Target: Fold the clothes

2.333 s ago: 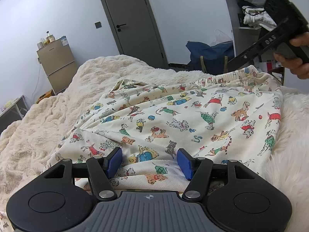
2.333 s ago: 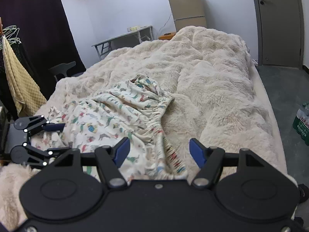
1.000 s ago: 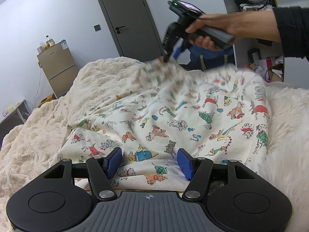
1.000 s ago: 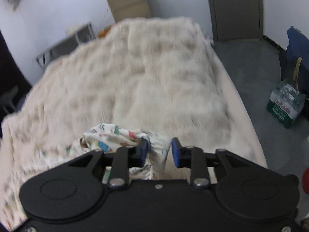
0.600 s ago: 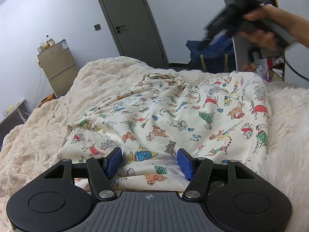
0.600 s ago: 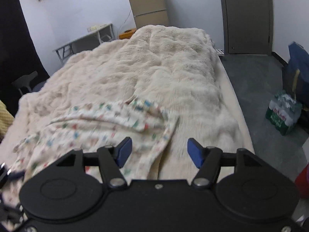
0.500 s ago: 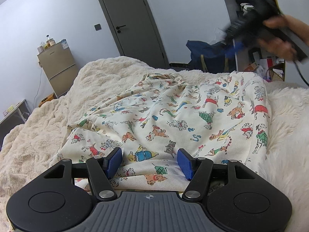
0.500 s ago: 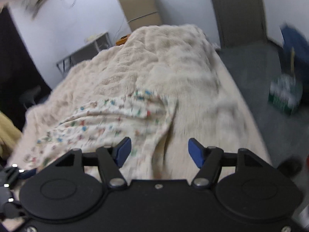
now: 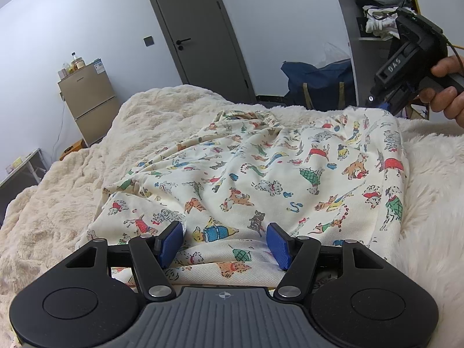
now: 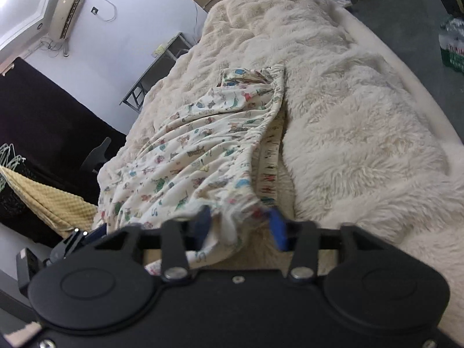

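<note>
Cotton printed shorts (image 9: 261, 174) lay rumpled at the bed's (image 9: 72, 217) near corner: light, limp, best gripped at the elastic waistband. Left hand-held gripper (image 9: 223, 242) stood released over the hem; right hand-held gripper (image 10: 240, 226), jaws just closing, straddled the waistband, not yet clenched.

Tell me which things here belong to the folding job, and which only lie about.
For the job:
- printed garment
- left claw, open over its near edge
- right claw, closing around its elastic edge
- fluffy blanket, the work surface

Lying about:
- small fridge
- blue bag
- yellow towel
- pack of bottles
</note>
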Available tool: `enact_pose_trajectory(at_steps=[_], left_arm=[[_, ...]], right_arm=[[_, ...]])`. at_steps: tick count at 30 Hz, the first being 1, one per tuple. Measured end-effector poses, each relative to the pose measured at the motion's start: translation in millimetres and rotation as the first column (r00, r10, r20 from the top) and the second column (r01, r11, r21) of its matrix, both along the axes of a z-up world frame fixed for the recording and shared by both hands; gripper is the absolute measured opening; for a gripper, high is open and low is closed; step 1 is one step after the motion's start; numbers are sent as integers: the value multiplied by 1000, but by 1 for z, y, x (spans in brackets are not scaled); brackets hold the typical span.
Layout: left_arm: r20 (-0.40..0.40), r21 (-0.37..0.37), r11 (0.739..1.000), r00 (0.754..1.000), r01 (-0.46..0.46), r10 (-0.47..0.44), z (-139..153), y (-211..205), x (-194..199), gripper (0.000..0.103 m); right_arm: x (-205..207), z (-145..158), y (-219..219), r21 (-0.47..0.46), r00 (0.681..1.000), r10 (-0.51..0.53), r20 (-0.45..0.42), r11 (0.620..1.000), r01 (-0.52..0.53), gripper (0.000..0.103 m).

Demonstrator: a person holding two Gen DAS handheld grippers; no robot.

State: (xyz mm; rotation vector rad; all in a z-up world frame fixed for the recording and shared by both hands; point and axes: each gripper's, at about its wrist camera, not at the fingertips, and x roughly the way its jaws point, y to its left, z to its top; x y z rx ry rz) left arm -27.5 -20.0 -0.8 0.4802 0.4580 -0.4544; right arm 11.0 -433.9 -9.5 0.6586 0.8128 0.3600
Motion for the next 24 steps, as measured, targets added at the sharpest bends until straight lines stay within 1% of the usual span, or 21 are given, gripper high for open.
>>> enact_pose_trajectory(at_steps=[2, 5, 7, 8, 10, 11, 13, 14, 15, 17, 20, 21, 23, 24], left_arm=[[3, 1, 1000, 1000, -2, 2, 0, 0, -1, 60], [7, -2, 1000, 1000, -2, 2, 1, 2, -1, 61], [8, -4, 1000, 1000, -3, 4, 1, 2, -1, 61], [8, -4, 1000, 1000, -4, 4, 1, 2, -1, 62], [11, -4, 1000, 1000, -6, 6, 1, 3, -1, 64], [13, -4, 1000, 1000, -9, 9, 1, 3, -1, 65], [15, -6, 1000, 1000, -12, 12, 1, 4, -1, 66], [14, -8, 1000, 1000, -13, 13, 1, 4, 0, 66], [14, -10, 1000, 1000, -14, 14, 1, 4, 0, 66], [14, -9, 1000, 1000, -14, 14, 2, 4, 0, 67], [14, -10, 1000, 1000, -15, 15, 2, 3, -1, 67], [15, -9, 1000, 1000, -15, 15, 2, 3, -1, 67], [14, -10, 1000, 1000, -15, 15, 2, 2, -1, 67], [13, -12, 1000, 1000, -15, 16, 2, 3, 0, 68]], right_arm=[[-4, 1, -5, 20, 999, -20, 36, 1000, 19, 21], [-15, 4, -11, -51, 997, -48, 59, 997, 51, 20], [-20, 3, -3, -150, 998, -38, 49, 988, 45, 20], [-21, 2, -1, -172, 999, -29, 44, 984, 36, 21], [-20, 3, 12, -253, 1000, -2, 16, 967, 6, 25], [-20, 5, 14, -266, 1000, -6, 16, 964, 10, 27], [-24, 18, 17, -291, 999, -25, 48, 956, 38, 34], [-28, 24, 18, -299, 997, -32, 64, 953, 50, 40], [-34, 34, 21, -324, 993, -48, 105, 943, 80, 44], [-40, 47, 29, -335, 985, -51, 163, 937, 103, 47], [-42, 54, 44, -331, 979, -10, 204, 940, 79, 48], [-43, 55, 56, -345, 975, 31, 218, 937, 47, 48], [-45, 52, 67, -368, 973, 82, 214, 930, 2, 49], [-44, 46, 76, -396, 974, 117, 192, 918, -32, 50]])
